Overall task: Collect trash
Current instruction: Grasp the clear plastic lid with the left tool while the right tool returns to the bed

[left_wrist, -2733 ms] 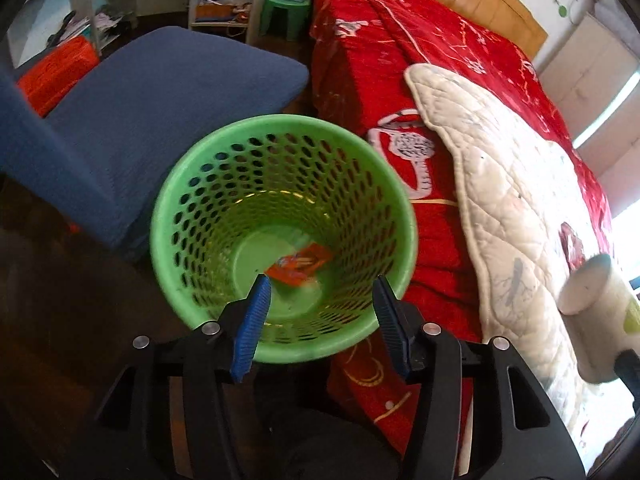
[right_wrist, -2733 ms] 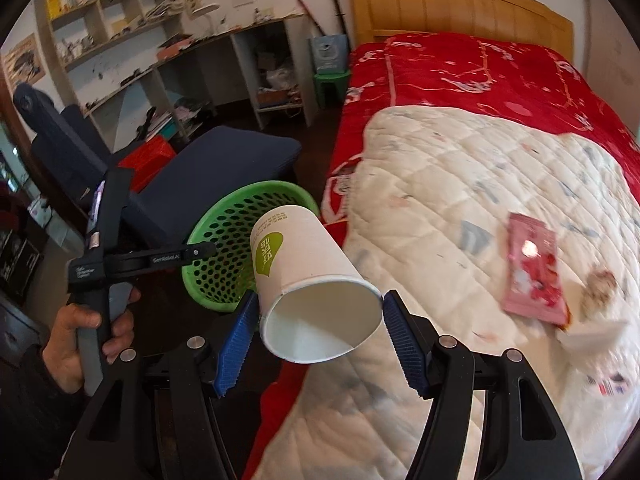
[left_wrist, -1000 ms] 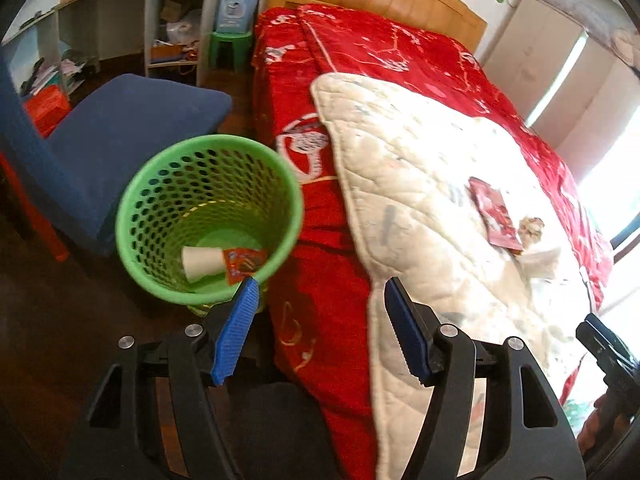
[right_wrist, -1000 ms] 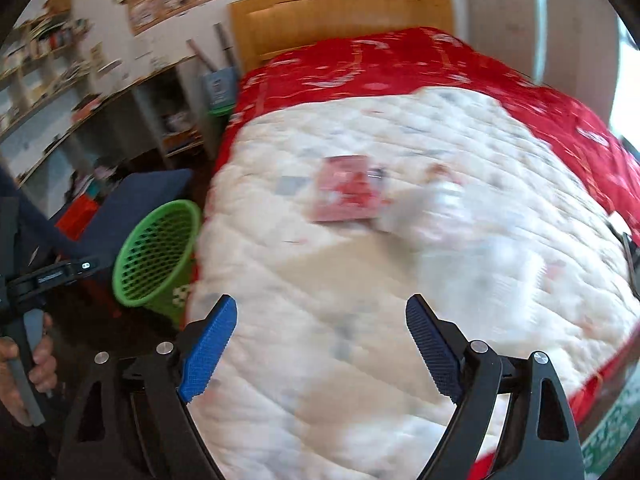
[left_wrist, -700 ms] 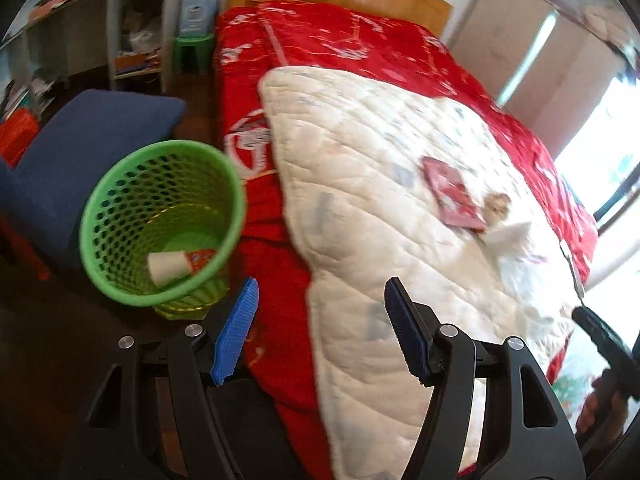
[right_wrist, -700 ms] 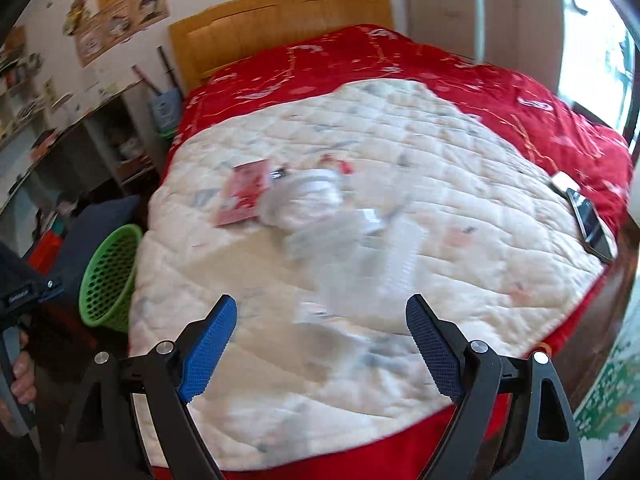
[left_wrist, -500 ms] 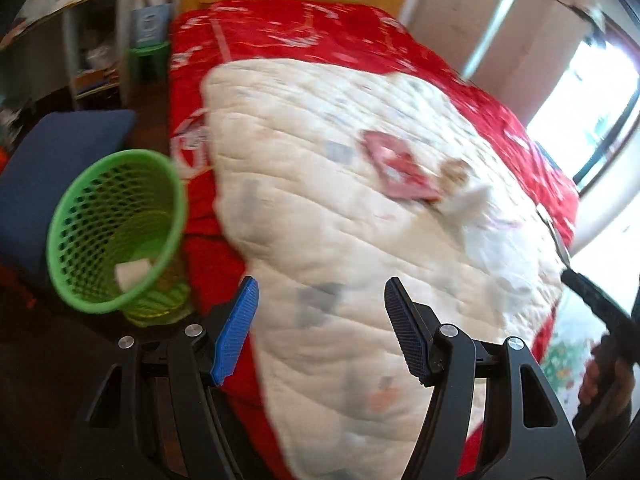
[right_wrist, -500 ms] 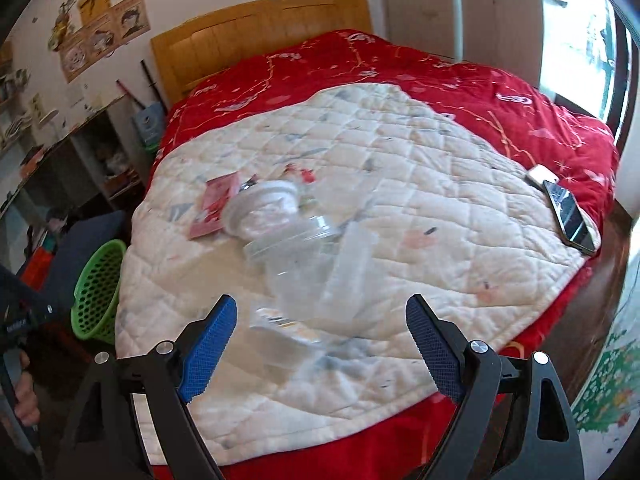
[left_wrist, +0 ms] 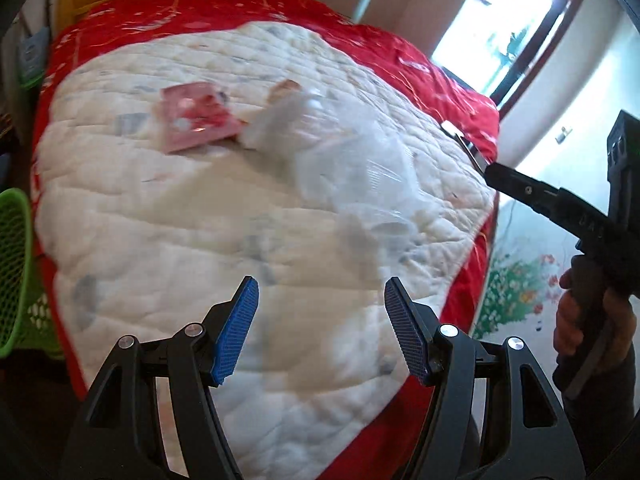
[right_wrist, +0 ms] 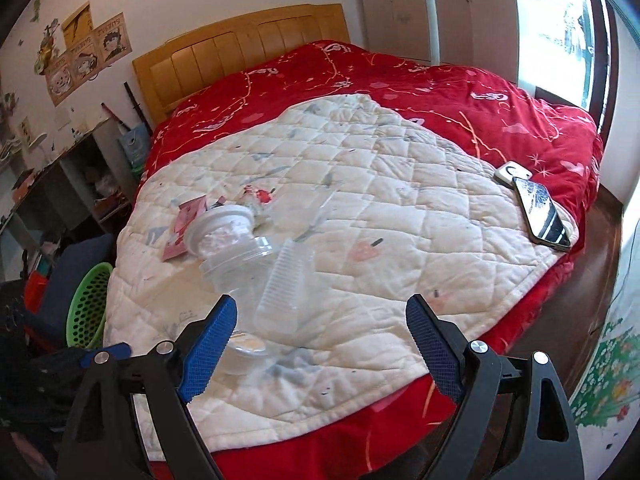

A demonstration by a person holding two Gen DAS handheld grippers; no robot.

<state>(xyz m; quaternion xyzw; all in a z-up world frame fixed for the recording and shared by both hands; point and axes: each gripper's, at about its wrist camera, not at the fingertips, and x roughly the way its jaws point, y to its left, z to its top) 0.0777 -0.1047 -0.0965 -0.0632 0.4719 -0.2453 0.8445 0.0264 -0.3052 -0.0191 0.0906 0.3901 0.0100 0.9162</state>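
Both grippers spread and empty above the bed; trash lies on the white quilt.

Left wrist view: left gripper point(left_wrist: 322, 326) hovers with jaws apart over the quilt point(left_wrist: 168, 216); a pink wrapper point(left_wrist: 196, 116) lies ahead, the green basket point(left_wrist: 16, 268) at far left.
Right wrist view: right gripper point(right_wrist: 320, 346) likewise spread, aimed at clear plastic containers point(right_wrist: 260, 264) lying just ahead on the quilt; a phone point(right_wrist: 542, 214) rests near the far edge.

A white quilt point(right_wrist: 400, 216) covers the red bed point(right_wrist: 480, 120). Beside its clear plastic cup point(right_wrist: 286, 288) lie a lidded tub point(right_wrist: 224, 232) and, beyond, a red wrapper point(right_wrist: 184, 224) — a phone point(right_wrist: 540, 212) sits well apart, at the quilt's edge.
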